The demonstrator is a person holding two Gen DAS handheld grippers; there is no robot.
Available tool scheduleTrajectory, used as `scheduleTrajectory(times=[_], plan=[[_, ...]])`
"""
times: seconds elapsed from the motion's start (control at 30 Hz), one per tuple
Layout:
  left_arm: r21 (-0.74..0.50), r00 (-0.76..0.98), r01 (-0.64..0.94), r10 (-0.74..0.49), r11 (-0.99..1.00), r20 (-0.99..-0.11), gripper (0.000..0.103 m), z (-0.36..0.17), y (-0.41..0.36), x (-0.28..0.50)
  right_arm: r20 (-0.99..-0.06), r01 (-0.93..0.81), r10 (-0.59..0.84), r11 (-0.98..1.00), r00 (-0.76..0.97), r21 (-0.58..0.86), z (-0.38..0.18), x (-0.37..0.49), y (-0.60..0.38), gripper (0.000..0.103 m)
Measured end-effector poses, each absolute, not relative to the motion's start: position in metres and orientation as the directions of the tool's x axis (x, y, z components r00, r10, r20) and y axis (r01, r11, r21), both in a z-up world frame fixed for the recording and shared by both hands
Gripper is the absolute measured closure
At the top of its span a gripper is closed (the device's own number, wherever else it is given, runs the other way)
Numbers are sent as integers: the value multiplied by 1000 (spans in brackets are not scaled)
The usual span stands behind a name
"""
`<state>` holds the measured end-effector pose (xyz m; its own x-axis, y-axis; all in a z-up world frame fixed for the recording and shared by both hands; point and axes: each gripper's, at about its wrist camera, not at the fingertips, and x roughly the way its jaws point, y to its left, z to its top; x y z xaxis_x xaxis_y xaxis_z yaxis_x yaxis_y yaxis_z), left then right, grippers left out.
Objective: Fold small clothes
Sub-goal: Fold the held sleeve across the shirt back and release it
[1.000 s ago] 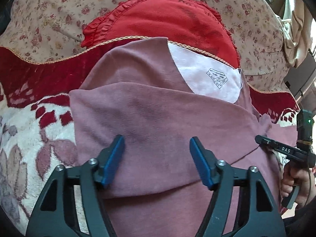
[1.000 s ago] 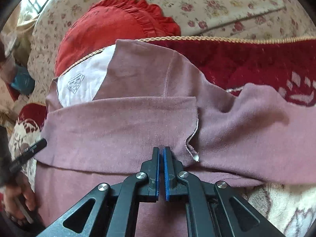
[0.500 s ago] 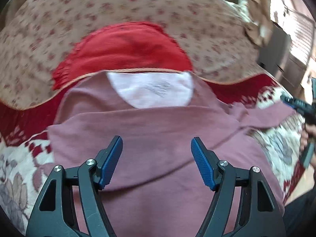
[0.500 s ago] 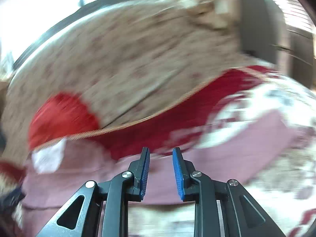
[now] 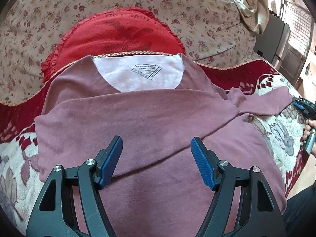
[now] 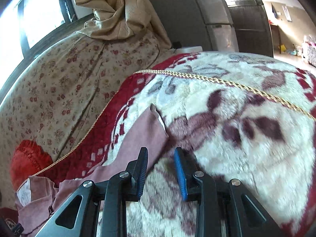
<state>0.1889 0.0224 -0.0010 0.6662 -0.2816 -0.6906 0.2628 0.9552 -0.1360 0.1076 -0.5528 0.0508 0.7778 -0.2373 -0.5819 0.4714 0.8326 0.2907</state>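
A mauve long-sleeved shirt (image 5: 150, 122) lies flat on the blanket, white inner neck label up, with one sleeve folded across its chest. My left gripper (image 5: 156, 139) hovers open over the shirt's body with nothing between its blue pads. The other sleeve (image 5: 264, 102) stretches out to the right. My right gripper (image 6: 161, 150) is above that sleeve's (image 6: 146, 136) lower edge near the cuff. Its jaws are opening and the pads press on nothing. In the left wrist view the right gripper (image 5: 302, 104) shows at the far right, beyond the cuff.
A cream and red flowered blanket (image 6: 237, 138) with gold cord trim covers the surface. A red frilled pillow (image 5: 118, 37) sits behind the shirt's collar against flowered upholstery (image 5: 197, 9). A beige curtain (image 6: 118, 9) and grey cabinet (image 6: 197, 9) stand beyond. A hand (image 5: 311, 126) holds the right gripper.
My right gripper left the folded sleeve at the shirt's middle, swung right to the outstretched sleeve, and its jaws parted. The left gripper shifted and rolled a little, staying open.
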Motion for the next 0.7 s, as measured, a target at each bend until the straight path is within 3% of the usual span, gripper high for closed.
scheduleTrajectory(times=[0.13,0.23,0.33,0.43,0.7], plan=[[-153,652,254,-286,955,-702,31,-4,24,192,-569,467,-264,850,779,245,48,118,-553,77],[-165,650,251,-293,954,-701,31,-5,24,193,-551,460,-247,840,797,289,48,122,-559,78],[-173,660,247,-296,953,-690,31,-1,26,193,-554,449,-212,828,805,335,48,127,-561,100],[-186,667,238,-299,953,-682,31,1,30,194,-524,405,-184,847,832,345,60,129,-546,100],[-280,656,226,-358,933,-664,31,4,38,202,-454,101,129,889,881,447,83,177,-425,100]])
